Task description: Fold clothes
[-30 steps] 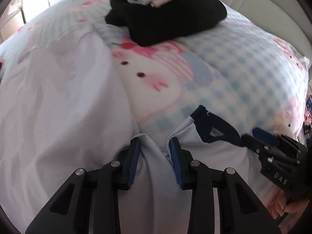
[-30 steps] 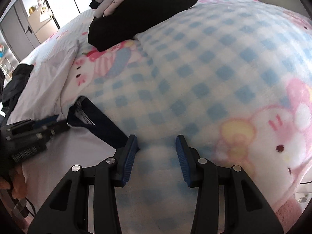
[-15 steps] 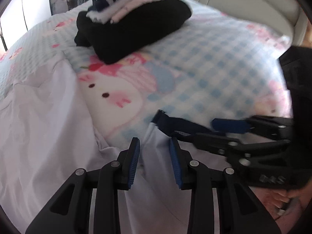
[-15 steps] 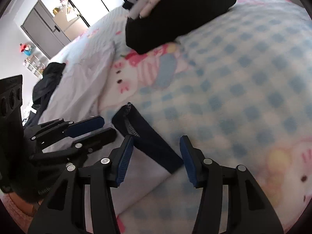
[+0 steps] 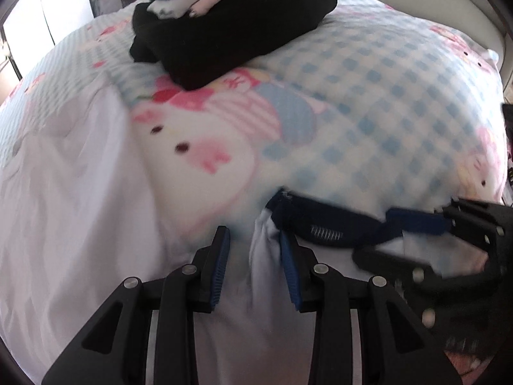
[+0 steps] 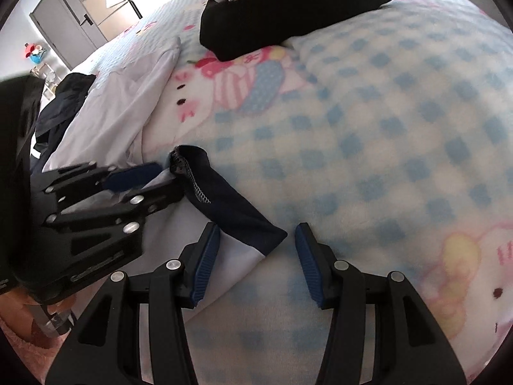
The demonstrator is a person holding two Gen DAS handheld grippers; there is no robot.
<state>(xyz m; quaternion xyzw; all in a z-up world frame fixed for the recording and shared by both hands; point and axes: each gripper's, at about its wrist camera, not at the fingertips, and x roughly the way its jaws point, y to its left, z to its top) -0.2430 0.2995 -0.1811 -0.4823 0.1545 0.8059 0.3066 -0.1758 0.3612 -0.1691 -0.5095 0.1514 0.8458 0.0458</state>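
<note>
White shirt [image 5: 250, 288] bunches between the left tool [image 5: 255, 260] on checked blanket [image 5: 384, 102].

Two bright, daylit fisheye views of a bed, both softened by blur.

I see strong daylight entering from the upper left in each view, where the room washes out to white. The white garment [image 5: 64, 218] glares, its folds nearly lost. The checked blanket [image 6: 400, 147] smears with motion blur, as does the right gripper [image 5: 416, 240] in the left view. My near fingers [image 6: 205, 256] stay sharp. The black folded pile [image 5: 243, 29] shows no detail. Edges bend and darken into a round vignette.
</note>
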